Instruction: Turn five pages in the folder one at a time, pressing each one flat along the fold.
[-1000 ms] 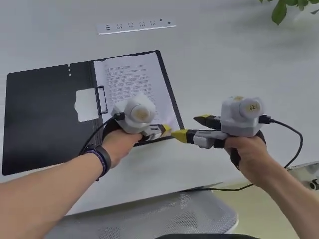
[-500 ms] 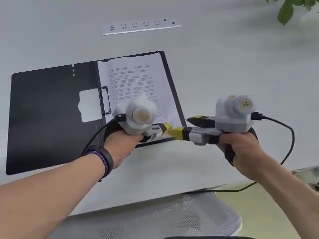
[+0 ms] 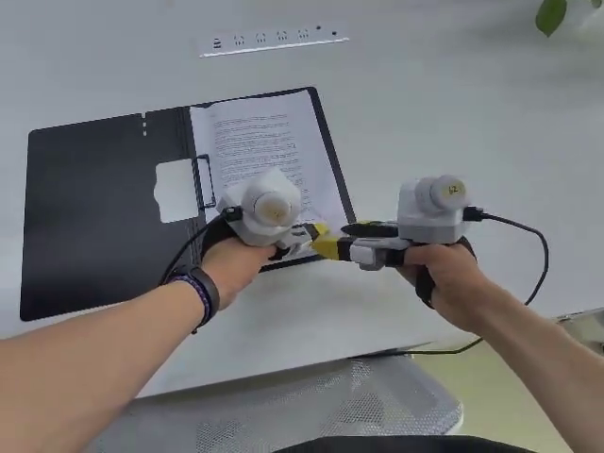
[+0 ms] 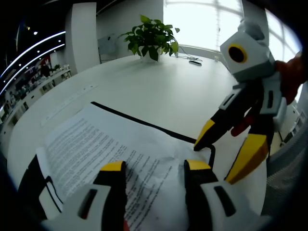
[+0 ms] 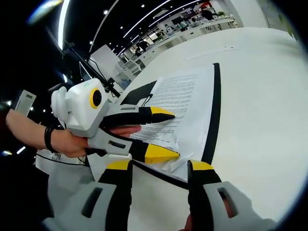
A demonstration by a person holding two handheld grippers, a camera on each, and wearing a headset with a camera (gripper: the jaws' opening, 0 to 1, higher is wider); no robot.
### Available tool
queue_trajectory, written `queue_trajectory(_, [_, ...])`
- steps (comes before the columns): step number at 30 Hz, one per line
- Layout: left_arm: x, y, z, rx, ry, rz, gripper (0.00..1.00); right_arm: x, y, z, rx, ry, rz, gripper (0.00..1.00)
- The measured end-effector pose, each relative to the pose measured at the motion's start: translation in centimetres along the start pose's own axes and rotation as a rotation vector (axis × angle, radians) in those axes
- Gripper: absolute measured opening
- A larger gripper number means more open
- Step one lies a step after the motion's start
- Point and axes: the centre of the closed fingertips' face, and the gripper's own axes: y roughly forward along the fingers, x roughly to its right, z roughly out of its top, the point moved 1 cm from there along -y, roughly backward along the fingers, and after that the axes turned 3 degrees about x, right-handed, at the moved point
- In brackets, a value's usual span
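Note:
The black folder (image 3: 94, 217) lies open on the white table, with a printed page (image 3: 264, 151) on its right half. My left gripper (image 3: 310, 242) stands open over the page's near right corner, its fingers spread above the text (image 4: 155, 166). My right gripper (image 3: 338, 243) comes in from the right, open, its tips at the folder's near right corner (image 5: 160, 166). In the right gripper view the page corner (image 5: 180, 161) lies slightly curled just ahead of its jaws. In the left gripper view one fingertip (image 4: 204, 134) of the right gripper rests at the folder's black edge (image 4: 144, 126).
A white power strip (image 3: 274, 40) lies at the far side of the table. A plant (image 4: 151, 41) stands further off. A mesh chair (image 3: 311, 406) sits below the table's near edge, and a black cable (image 3: 528, 255) trails from the right gripper.
My right gripper has moved left, closing in on the folder's near right corner beside the left gripper. The left gripper has stayed over the page corner. The camera has shifted a little.

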Motion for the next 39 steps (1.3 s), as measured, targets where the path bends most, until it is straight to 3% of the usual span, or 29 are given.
queue_trajectory(9, [-0.1,-0.1,0.1,-0.003,0.001,-0.007,0.47,1.5,0.0,-0.1,0.003,0.005,-0.066,0.25])
queue_trajectory(14, [-0.1,0.0,0.0,-0.007,0.001,-0.008,0.47,2.2,0.2,-0.4,-0.027,-0.039,-0.131,0.10])
queue_trajectory(17, [-0.1,0.0,0.0,-0.011,-0.001,-0.007,0.47,2.3,0.2,-0.5,-0.031,-0.031,-0.146,0.06])
queue_trajectory(20, [0.0,-0.1,0.1,-0.015,-0.016,-0.008,0.46,2.9,0.1,-0.6,-0.024,-0.008,-0.194,0.00])
queue_trajectory(22, [0.0,-0.3,0.2,-0.015,-0.024,-0.008,0.45,2.7,0.1,-0.7,-0.009,0.031,-0.187,0.00])
queue_trajectory(30, [0.0,-1.3,0.5,-0.020,-0.078,-0.015,0.48,2.5,-0.3,-0.6,0.010,0.039,-0.193,0.00])
queue_trajectory(39, [0.4,-2.7,1.0,-0.011,-0.073,-0.033,0.52,2.1,-0.9,-0.2,0.044,0.052,-0.191,0.00])
